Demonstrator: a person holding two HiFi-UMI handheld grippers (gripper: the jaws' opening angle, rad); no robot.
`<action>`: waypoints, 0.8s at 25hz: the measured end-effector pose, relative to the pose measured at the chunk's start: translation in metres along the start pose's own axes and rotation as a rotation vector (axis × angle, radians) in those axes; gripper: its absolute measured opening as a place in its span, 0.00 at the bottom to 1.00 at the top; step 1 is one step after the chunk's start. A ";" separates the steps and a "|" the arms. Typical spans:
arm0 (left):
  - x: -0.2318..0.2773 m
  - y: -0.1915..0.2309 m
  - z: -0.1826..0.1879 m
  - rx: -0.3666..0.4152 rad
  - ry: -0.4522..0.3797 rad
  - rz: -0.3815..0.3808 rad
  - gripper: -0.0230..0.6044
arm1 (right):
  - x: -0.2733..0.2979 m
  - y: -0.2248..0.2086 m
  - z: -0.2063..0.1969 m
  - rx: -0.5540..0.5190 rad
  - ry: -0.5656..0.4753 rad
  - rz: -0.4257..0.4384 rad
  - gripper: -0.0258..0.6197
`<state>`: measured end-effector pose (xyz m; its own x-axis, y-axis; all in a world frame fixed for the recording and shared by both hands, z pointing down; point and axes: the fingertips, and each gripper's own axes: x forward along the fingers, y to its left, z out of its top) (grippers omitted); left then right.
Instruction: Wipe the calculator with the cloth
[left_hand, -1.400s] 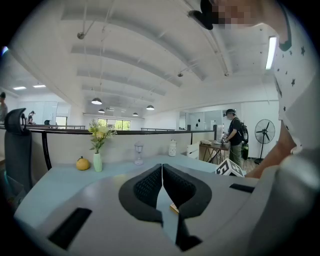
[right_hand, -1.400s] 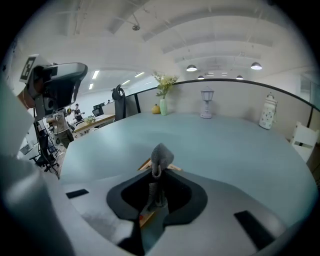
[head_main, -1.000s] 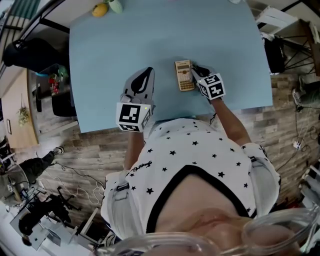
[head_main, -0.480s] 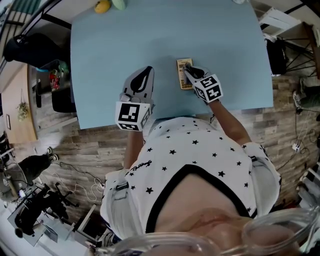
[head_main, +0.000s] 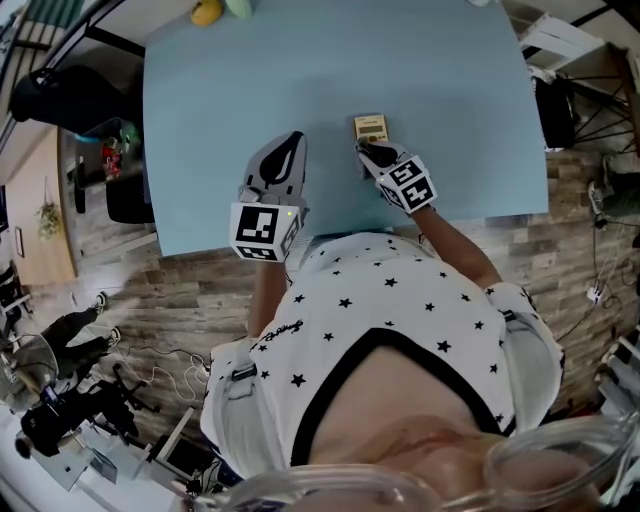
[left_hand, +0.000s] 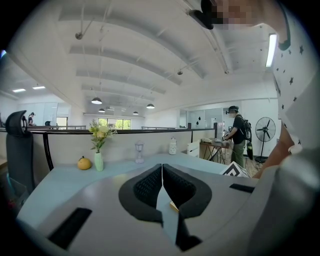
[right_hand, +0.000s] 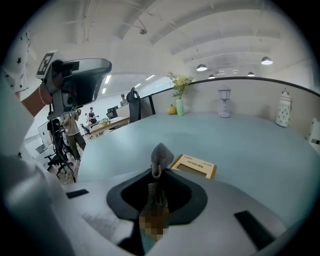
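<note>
One person, two hand-held grippers: the right gripper (right_hand: 156, 172) had its pair of black jaws clamped on a single small grey knitted cloth (right_hand: 161, 156), one tuft of it standing up above the jaw tips. The one slim, gold-cased rectangular calculator (right_hand: 194, 166) lay flat on the pale blue table (head_main: 220, 100) just beyond those tips and slightly to their right. From overhead, the jaws covered its near end and left only the display end in sight; whether cloth met casing could not be told. A line of print ran above the calculator's display, too small to read. The left gripper (left_hand: 162, 170) had its two jaws pressed together with nothing between them, and a sliver of gold casing showed past its right jaw. Each gripper carried one cube, the left marker cube (head_main: 262, 232) and the right marker cube (head_main: 405, 186), bearing black-and-white square patterns but no words. Far ahead of the left jaws, four ornaments stood at the table's far edge: to the left, one pale green vase of yellow flowers (left_hand: 98, 150) and one yellow-orange gourd-shaped piece (left_hand: 84, 163); nearer the jaw line, one small clear lamp-shaped piece (left_hand: 139, 151) and one white lantern-shaped jar (left_hand: 172, 146). Off to the right, one bystander in dark clothes (left_hand: 235, 135) stood by one floor fan (left_hand: 261, 132).
</note>
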<state>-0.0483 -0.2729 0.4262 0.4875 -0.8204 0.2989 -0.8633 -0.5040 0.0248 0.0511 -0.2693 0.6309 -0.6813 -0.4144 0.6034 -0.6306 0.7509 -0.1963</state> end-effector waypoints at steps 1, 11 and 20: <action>0.000 -0.001 0.000 0.000 0.001 -0.003 0.09 | -0.001 -0.001 -0.001 0.004 0.000 -0.005 0.13; 0.016 -0.019 0.003 0.010 0.001 -0.070 0.09 | -0.024 -0.033 -0.012 0.065 -0.012 -0.099 0.13; 0.028 -0.033 0.003 0.020 0.011 -0.111 0.09 | -0.039 -0.051 -0.027 0.135 -0.020 -0.148 0.13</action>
<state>-0.0056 -0.2803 0.4310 0.5788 -0.7560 0.3058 -0.8010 -0.5974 0.0393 0.1203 -0.2777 0.6380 -0.5838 -0.5260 0.6185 -0.7675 0.6060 -0.2091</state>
